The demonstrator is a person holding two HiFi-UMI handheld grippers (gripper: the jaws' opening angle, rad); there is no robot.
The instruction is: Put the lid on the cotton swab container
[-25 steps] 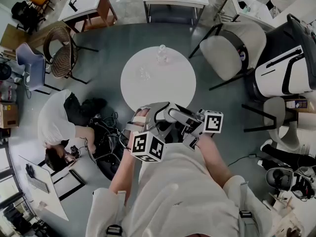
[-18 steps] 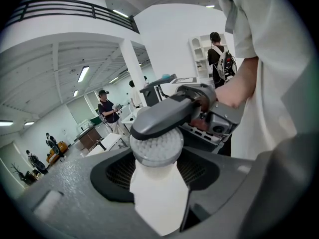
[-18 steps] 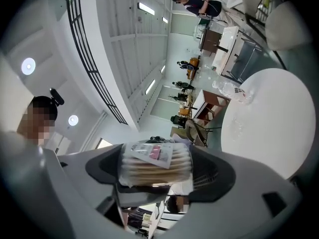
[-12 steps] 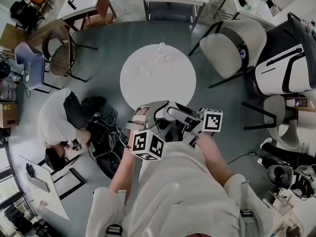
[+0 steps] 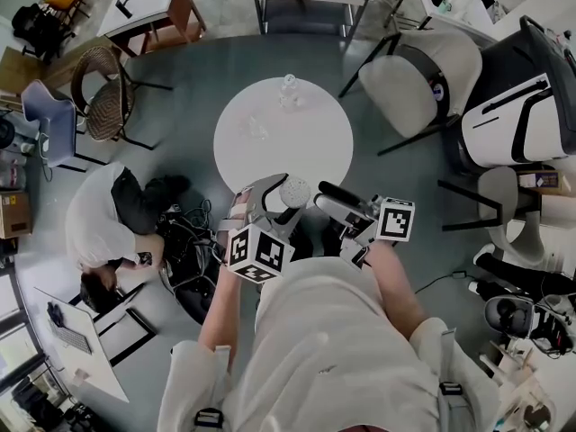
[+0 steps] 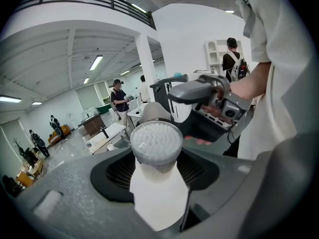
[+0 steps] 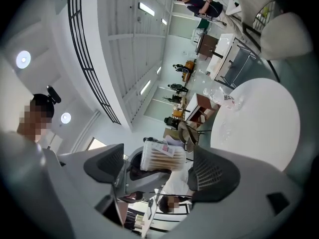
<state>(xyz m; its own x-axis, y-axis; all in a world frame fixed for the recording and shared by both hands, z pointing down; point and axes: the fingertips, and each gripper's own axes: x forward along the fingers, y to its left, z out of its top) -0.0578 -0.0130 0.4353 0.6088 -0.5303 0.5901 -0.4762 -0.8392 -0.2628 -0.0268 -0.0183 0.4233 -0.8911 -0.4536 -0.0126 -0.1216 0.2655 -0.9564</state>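
Observation:
My left gripper (image 5: 274, 198) is shut on the cotton swab container (image 5: 294, 190), a clear round tub with no lid, packed with white swab tips. From the left gripper view the container (image 6: 156, 143) stands upright between the jaws with its open top toward the camera. My right gripper (image 5: 335, 198) hovers just right of it, jaws opening. Seen from the right gripper view, the container (image 7: 162, 157) shows sideways in the gap between the pads (image 7: 215, 169), untouched by them. A small clear piece (image 5: 256, 131), perhaps the lid, lies on the round white table (image 5: 306, 156).
A second clear item (image 5: 288, 91) sits at the table's far edge. A white chair (image 5: 418, 79) stands at the right and a wicker chair (image 5: 97, 84) at the left. A person (image 5: 103, 223) crouches on the floor at the left beside cables.
The left gripper has lifted and tipped the container, so its white open top now faces the head camera. The right gripper has shifted slightly right.

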